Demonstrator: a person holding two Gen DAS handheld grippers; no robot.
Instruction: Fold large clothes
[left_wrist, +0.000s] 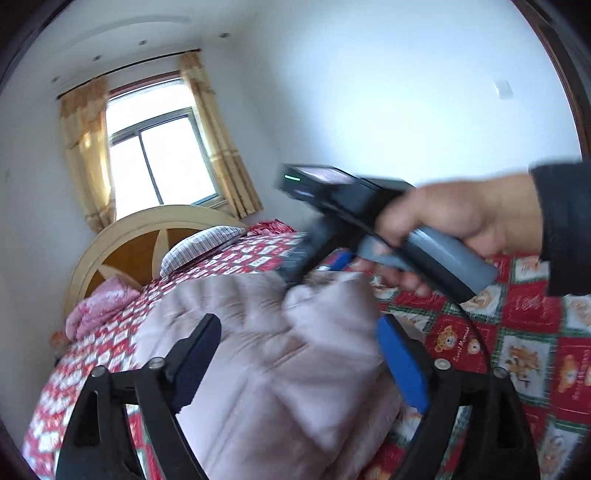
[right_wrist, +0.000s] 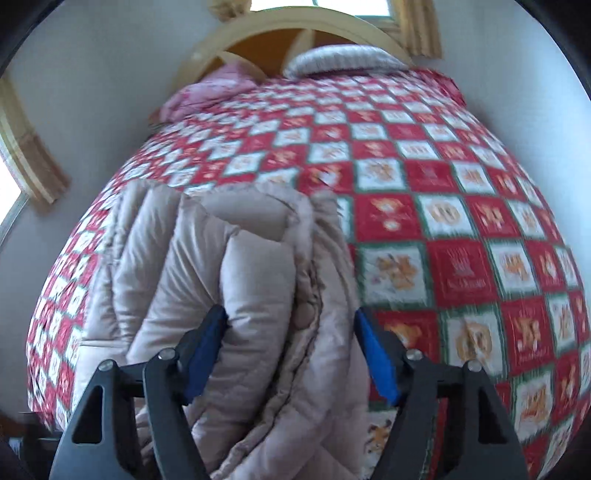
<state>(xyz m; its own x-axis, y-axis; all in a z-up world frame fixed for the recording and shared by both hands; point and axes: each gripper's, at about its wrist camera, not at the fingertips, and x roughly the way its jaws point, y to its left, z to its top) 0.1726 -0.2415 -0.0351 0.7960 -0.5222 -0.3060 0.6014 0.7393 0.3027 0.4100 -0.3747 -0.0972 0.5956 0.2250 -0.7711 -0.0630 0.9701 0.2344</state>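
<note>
A pale pink padded jacket (right_wrist: 207, 251) lies folded into a thick bundle on the red checked bed quilt (right_wrist: 443, 221). My right gripper (right_wrist: 290, 350) points down at it, and the bundle fills the gap with both blue pads against the fabric. In the left wrist view the jacket (left_wrist: 266, 398) bulges between the fingers of my left gripper (left_wrist: 295, 354), whose jaws stand wide and do not pinch it. Beyond it, a person's hand (left_wrist: 461, 218) holds the right gripper (left_wrist: 317, 267), its tips down on the jacket's far end.
The quilt (left_wrist: 524, 332) covers the whole bed. At the head stand a curved wooden headboard (right_wrist: 258, 40), a striped pillow (right_wrist: 340, 57) and pink bedding (right_wrist: 210, 92). A curtained window (left_wrist: 155, 158) is behind the headboard. White walls lie on both sides.
</note>
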